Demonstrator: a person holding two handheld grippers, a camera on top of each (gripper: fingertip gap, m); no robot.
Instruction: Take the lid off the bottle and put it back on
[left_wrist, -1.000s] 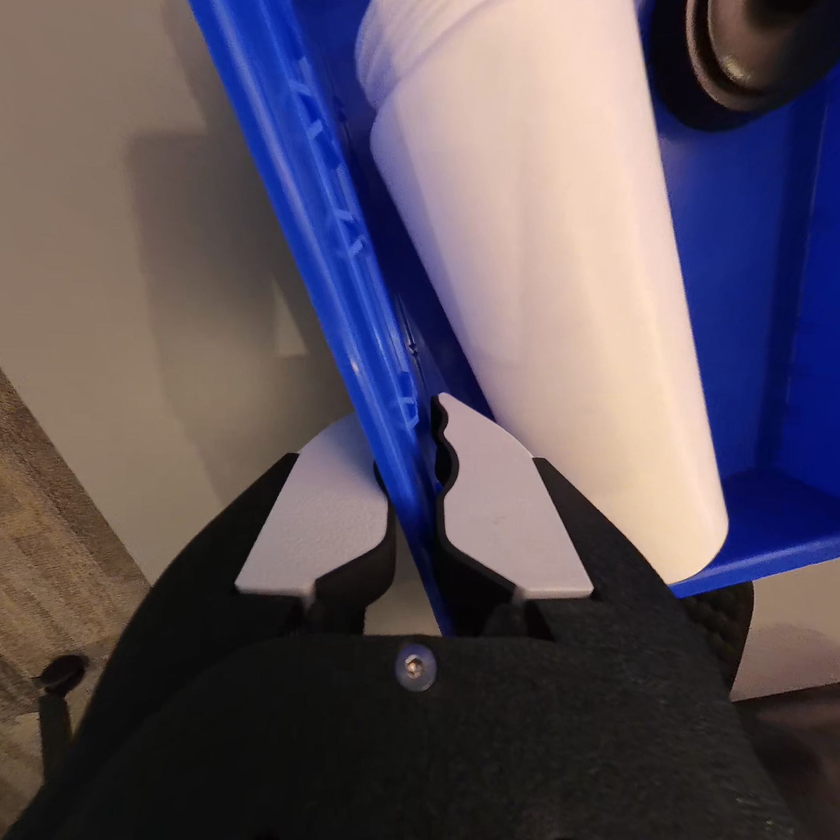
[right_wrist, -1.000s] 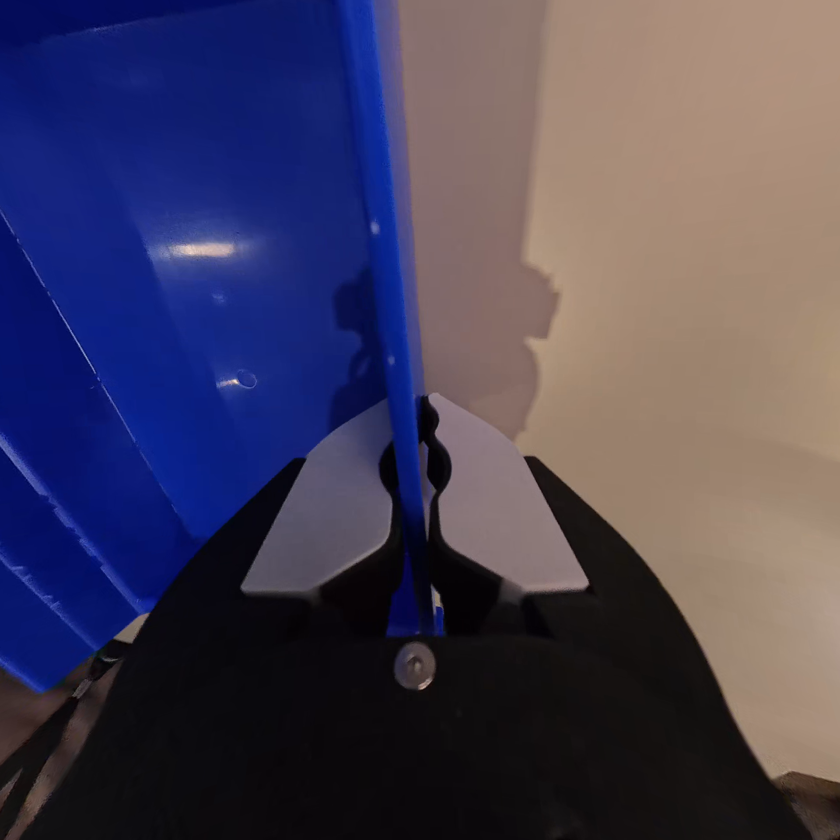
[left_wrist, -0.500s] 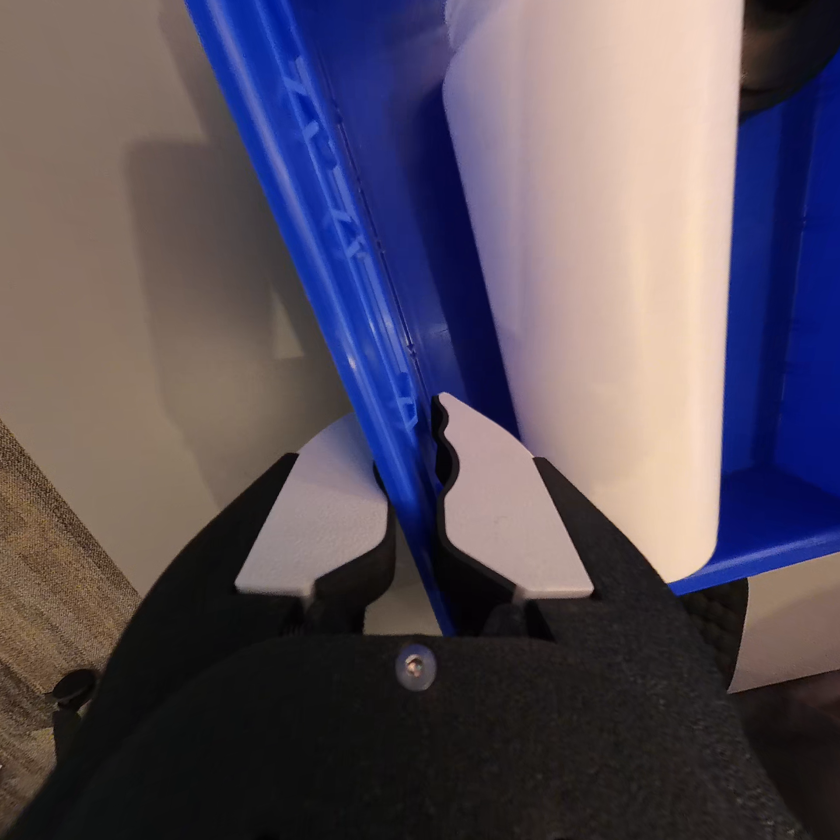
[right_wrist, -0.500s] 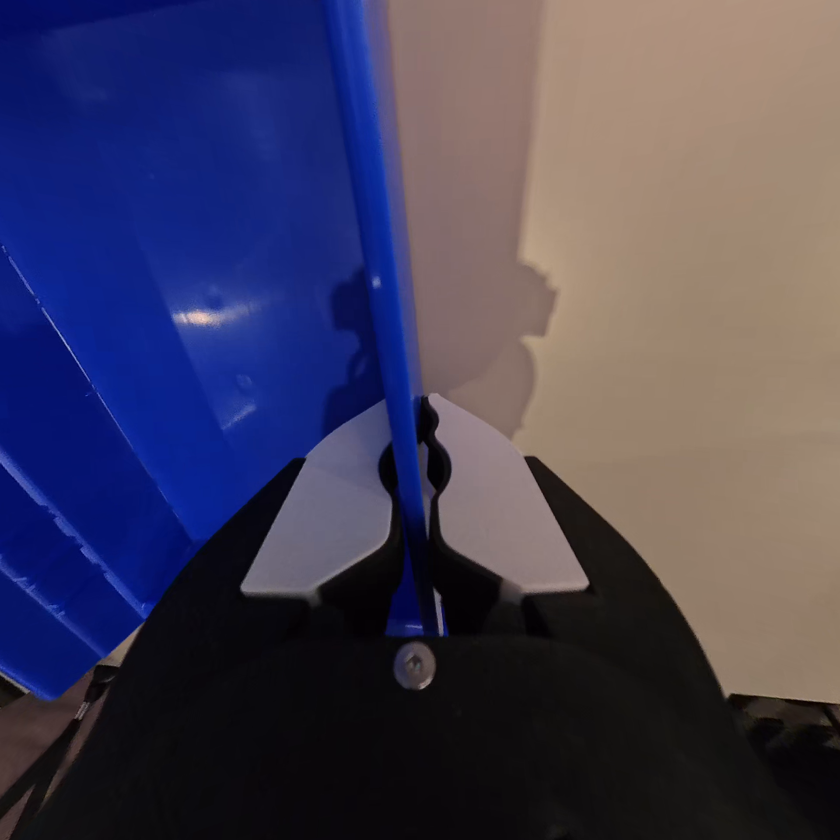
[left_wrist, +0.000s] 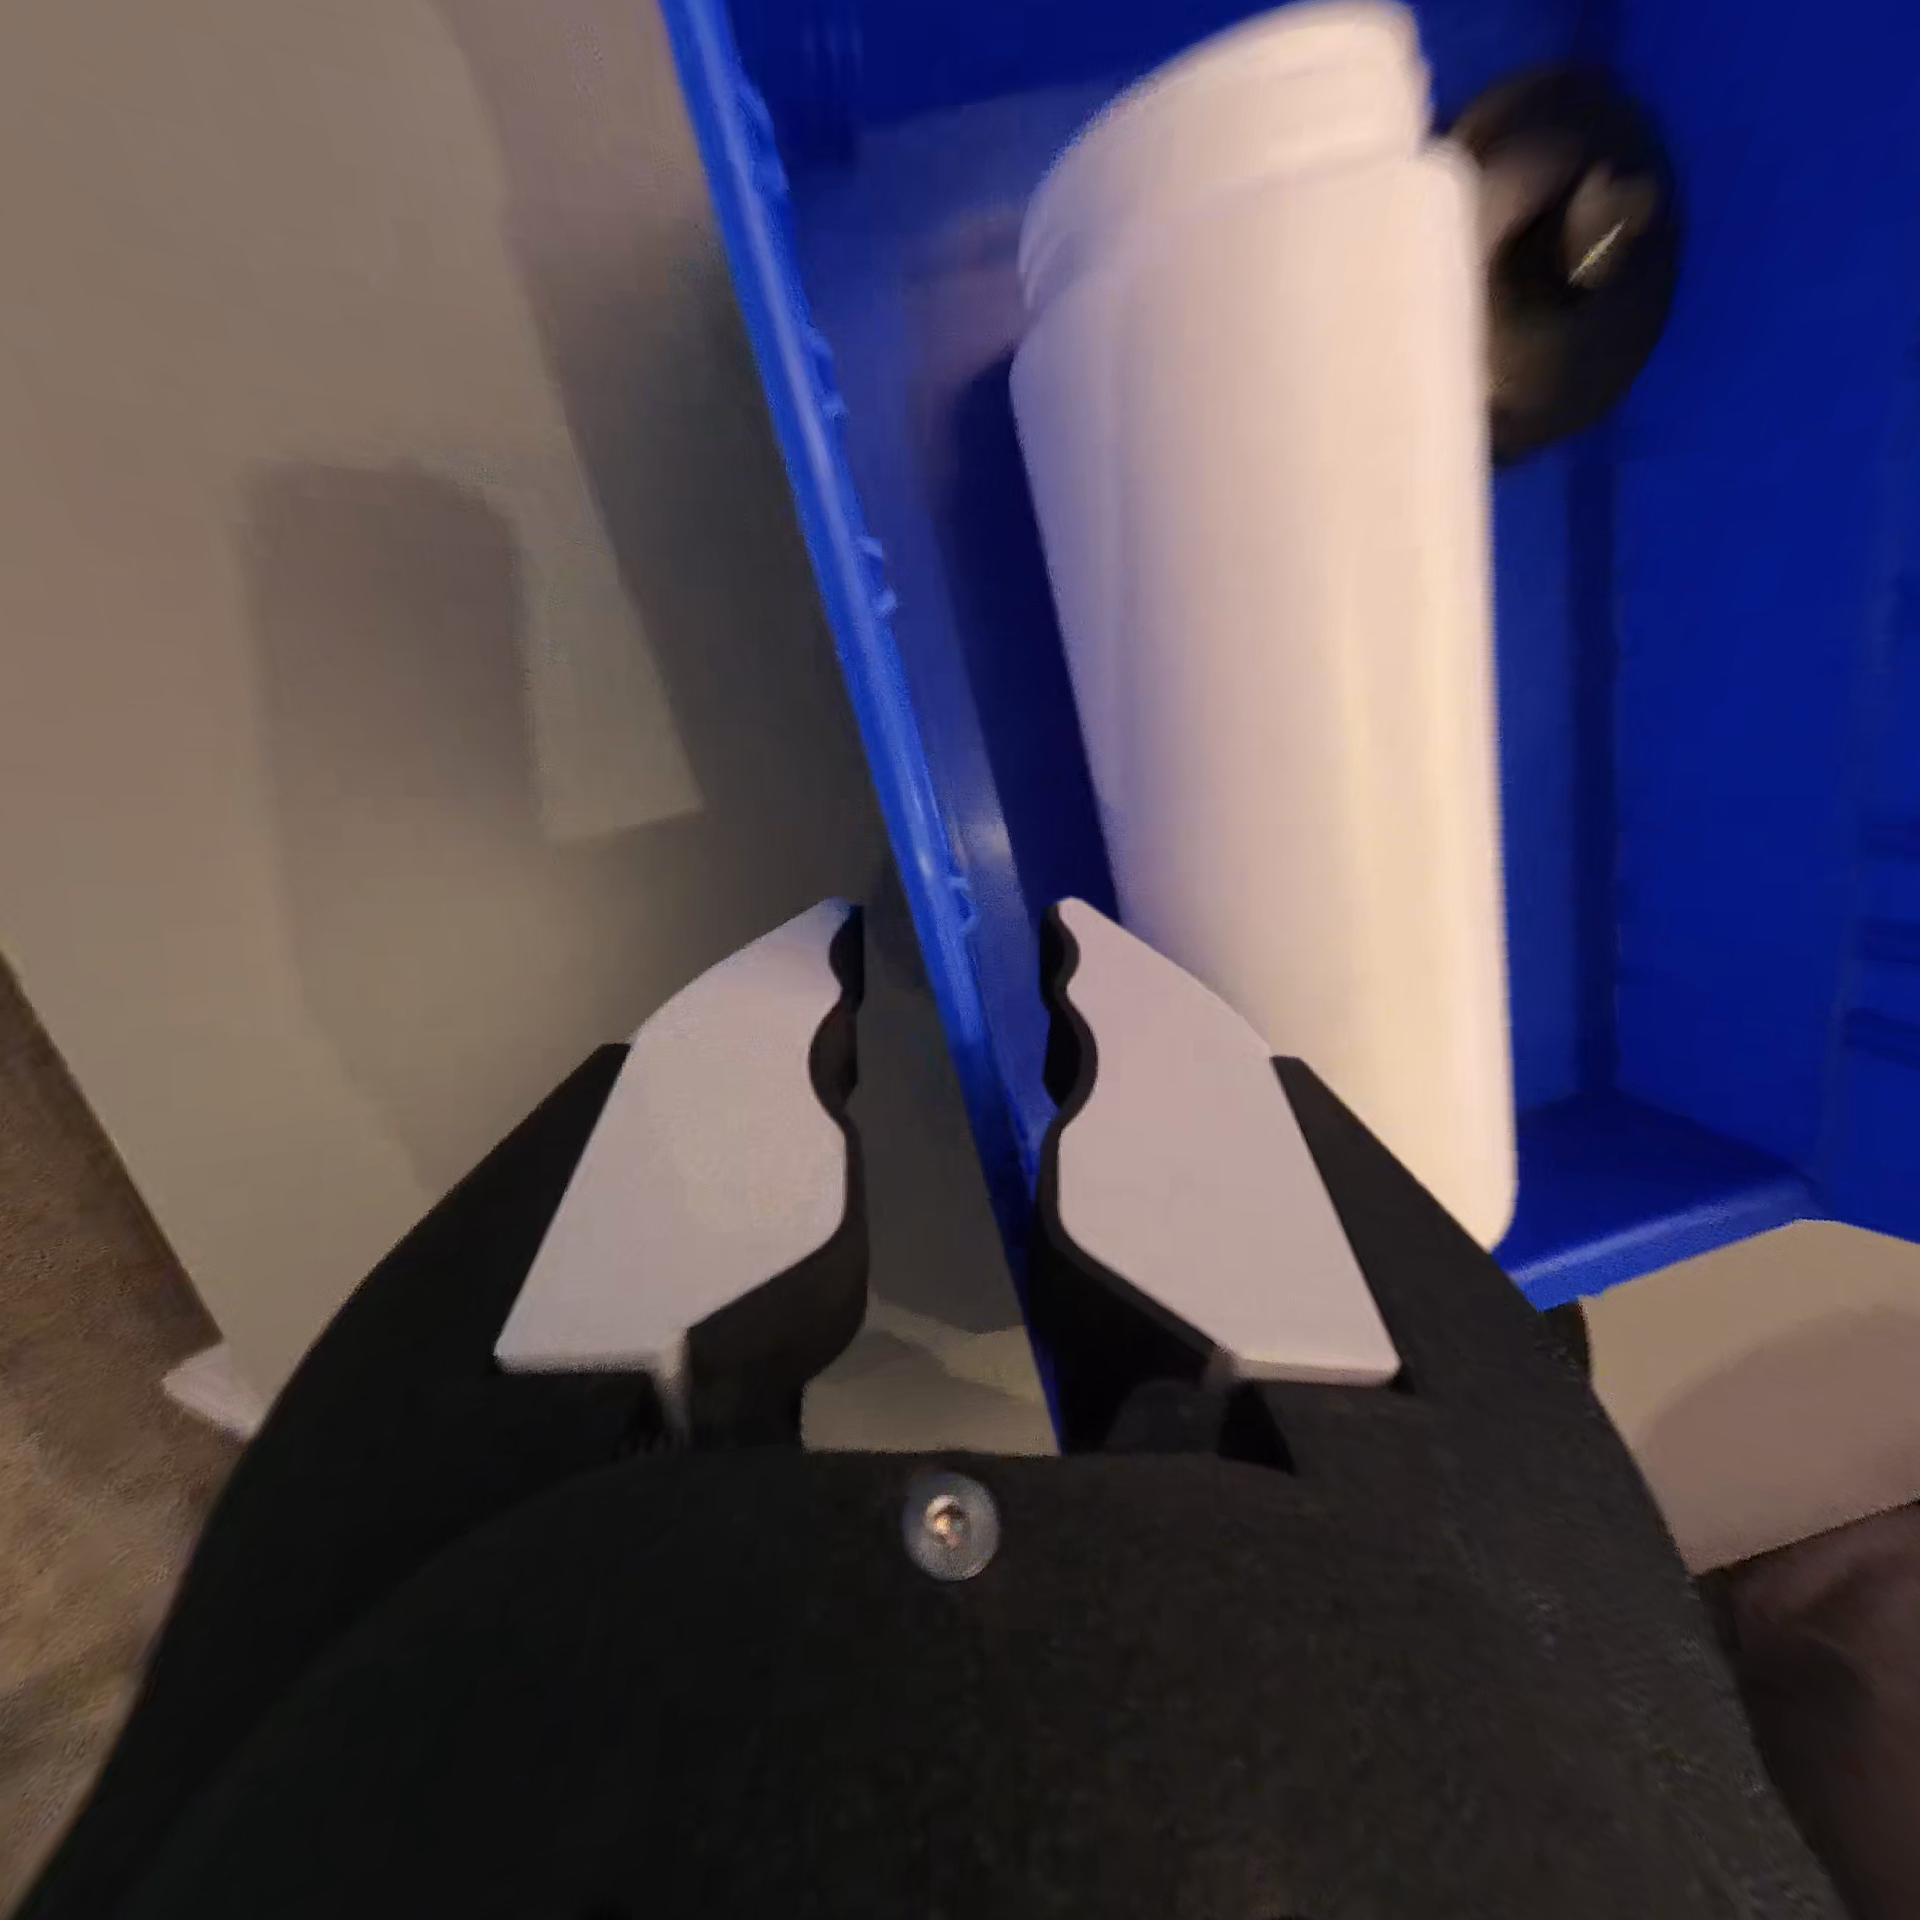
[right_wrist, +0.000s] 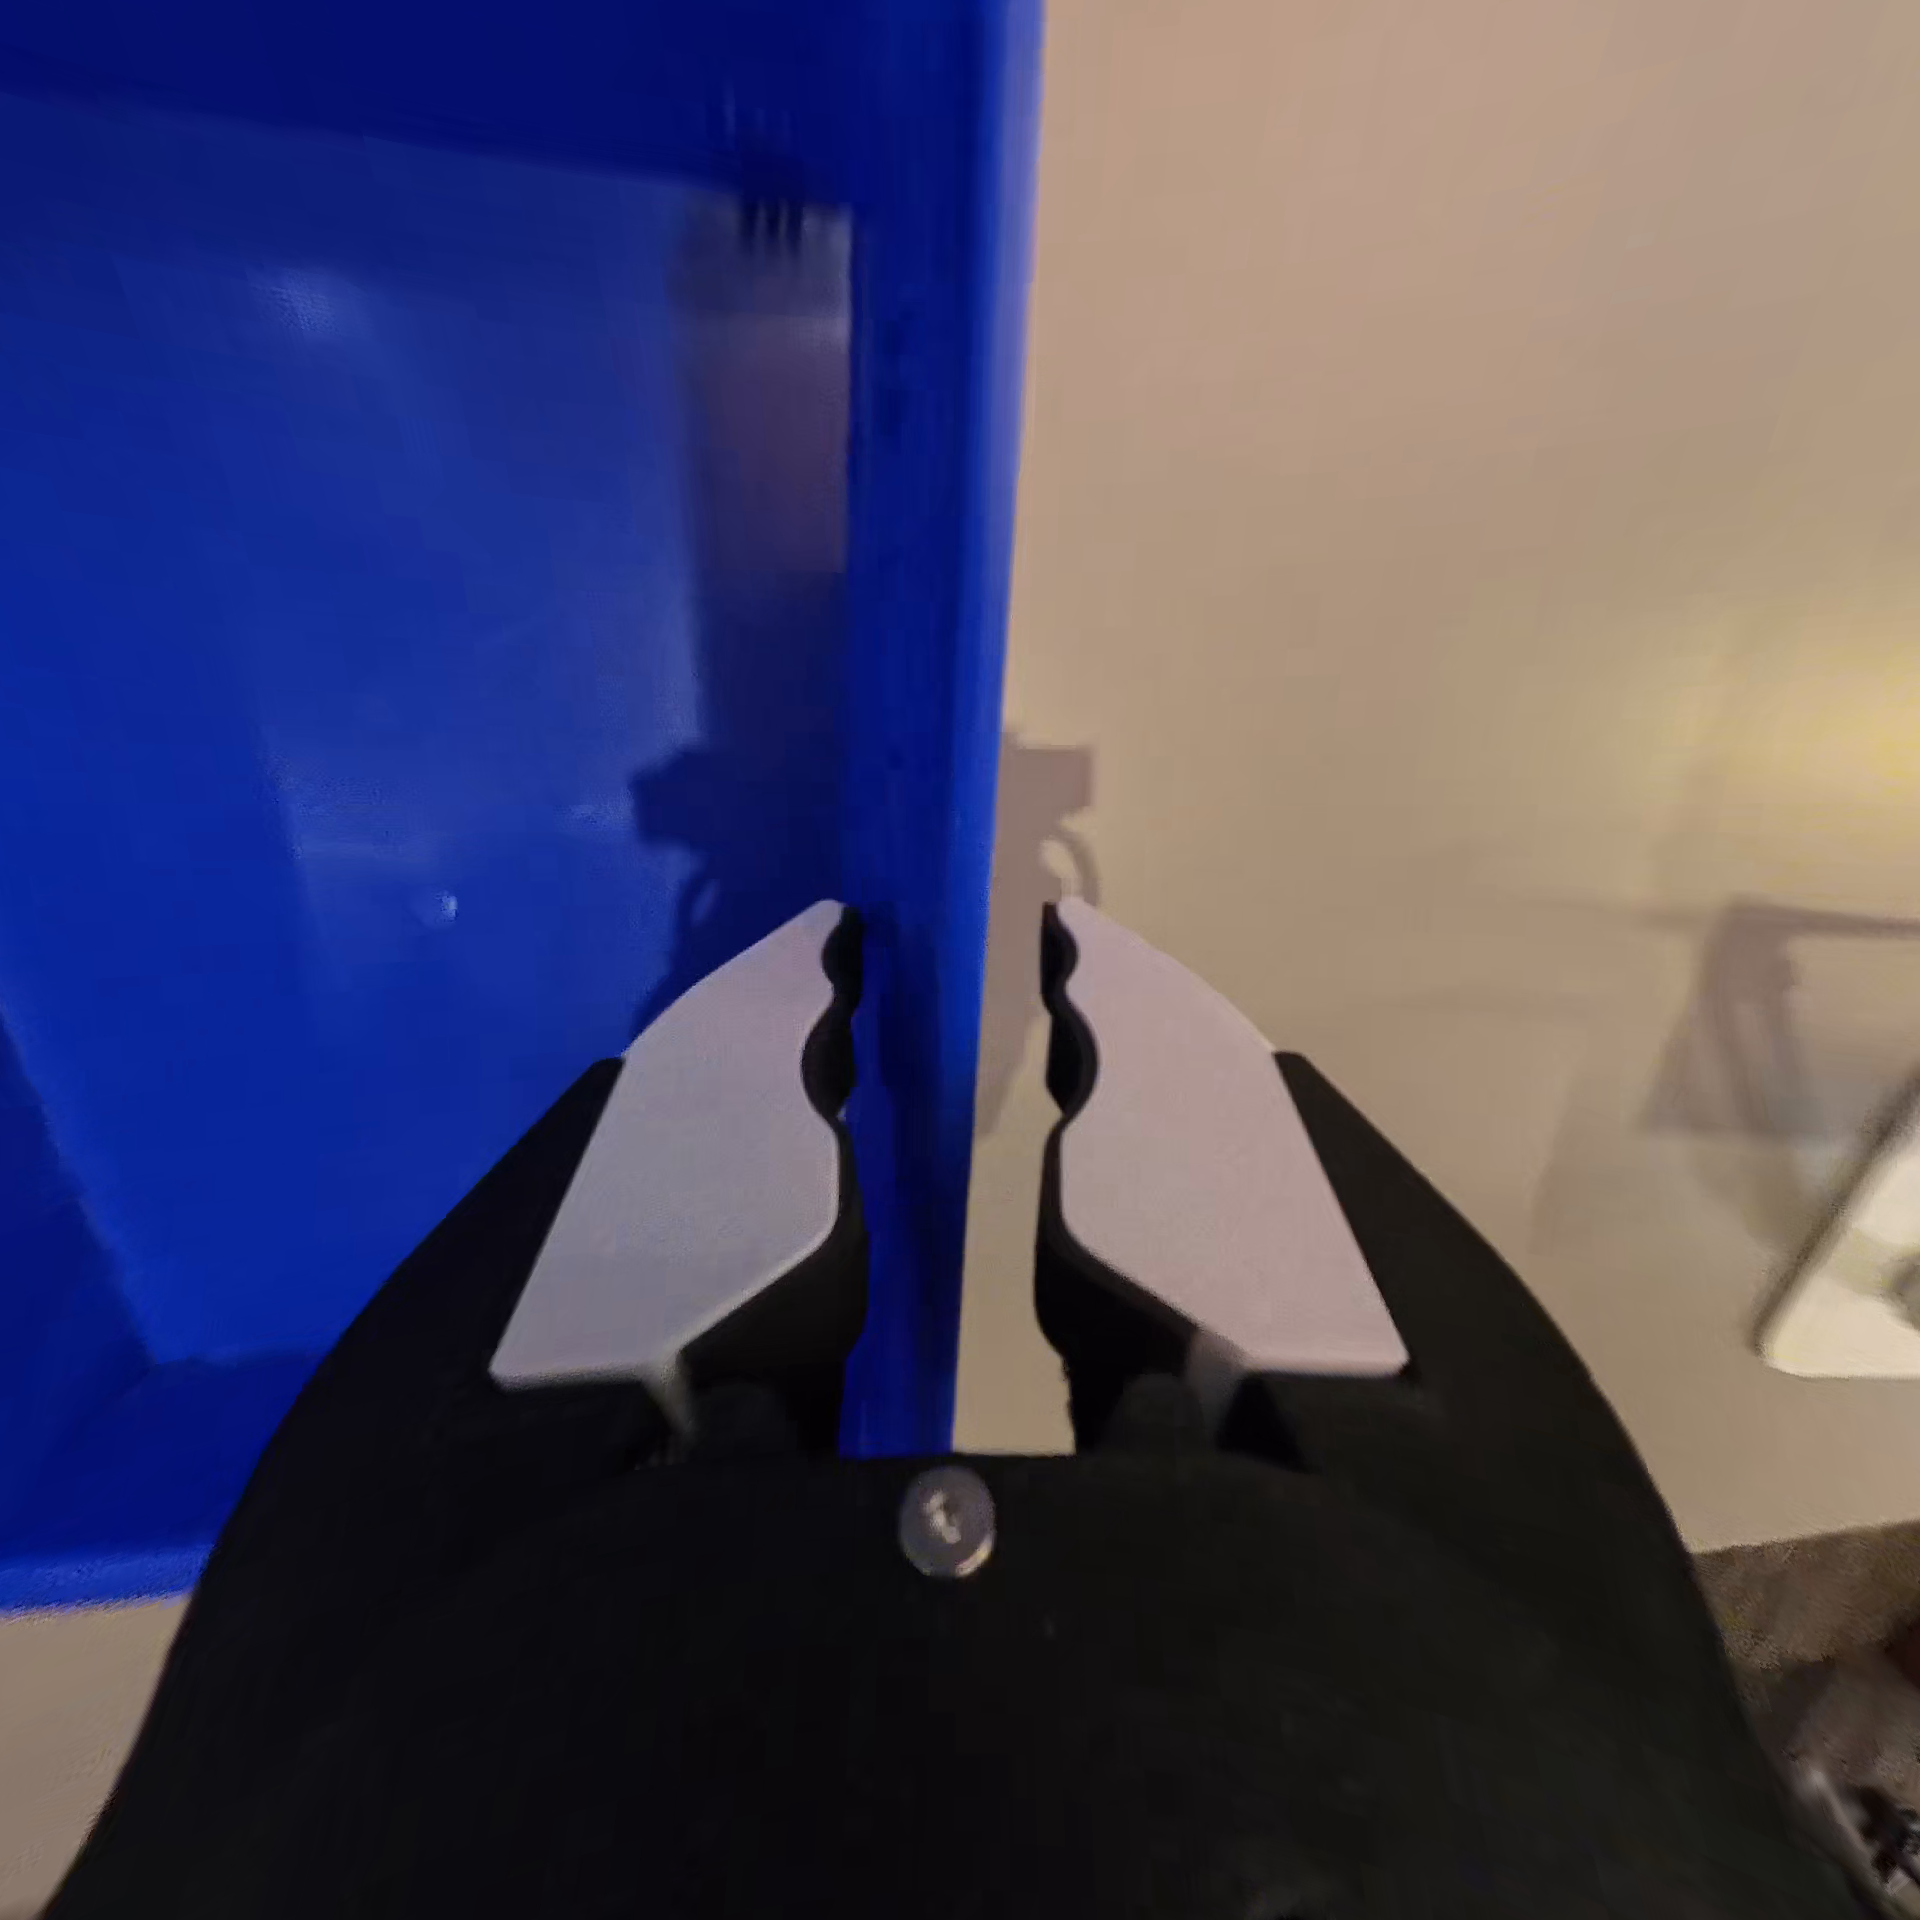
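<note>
Both grippers, left (left_wrist: 951, 1023) and right (right_wrist: 948, 1023), sat released astride the bin (left_wrist: 831, 436) walls. Bottle (left_wrist: 1268, 665) lay inside, lid (left_wrist: 1558, 260) beside its far end. Best withdraw straight, without snagging walls.

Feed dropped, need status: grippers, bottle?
Left gripper, right gripper open, straddling blue plastic bin walls. White plastic bottle lying inside bin, uncapped; black lid beside it.

A blue bin (left_wrist: 831, 436) sits on the pale tabletop (left_wrist: 312, 312).

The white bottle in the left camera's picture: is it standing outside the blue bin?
No, the white bottle lies inside the blue bin, against its floor.
</note>
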